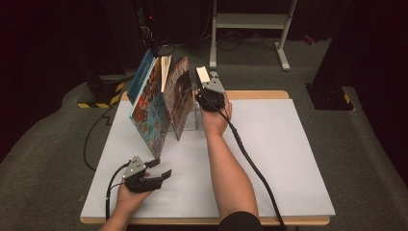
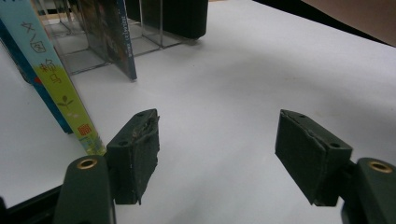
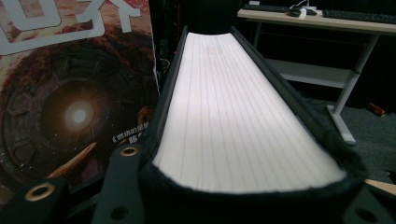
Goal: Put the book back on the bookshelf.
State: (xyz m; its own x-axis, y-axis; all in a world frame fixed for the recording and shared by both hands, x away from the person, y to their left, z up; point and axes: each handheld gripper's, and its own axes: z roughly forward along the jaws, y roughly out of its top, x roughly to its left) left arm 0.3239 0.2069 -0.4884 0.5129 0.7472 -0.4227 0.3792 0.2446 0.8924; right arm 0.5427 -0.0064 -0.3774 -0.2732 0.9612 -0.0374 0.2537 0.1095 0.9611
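I count three picture books (image 1: 153, 103) leaning in the clear acrylic rack (image 2: 84, 53), plus a fourth, a black-covered book (image 3: 224, 116), just right of the rack, which my right gripper (image 1: 210, 92) clamps by its page edge. My left gripper (image 1: 155, 172) rests well in front of the rack, jaws spread and empty. White sheet (image 1: 269, 144) over the wooden desk (image 1: 260, 94); grey carpet (image 1: 365, 144) and one white metal stand (image 1: 250, 21) behind the rack.

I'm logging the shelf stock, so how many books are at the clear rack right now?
4, maybe more hidden: a large colourful book leaning leftmost, a blue one behind it, a reddish-cover book beside them, and a black-covered book clamped in the right gripper.
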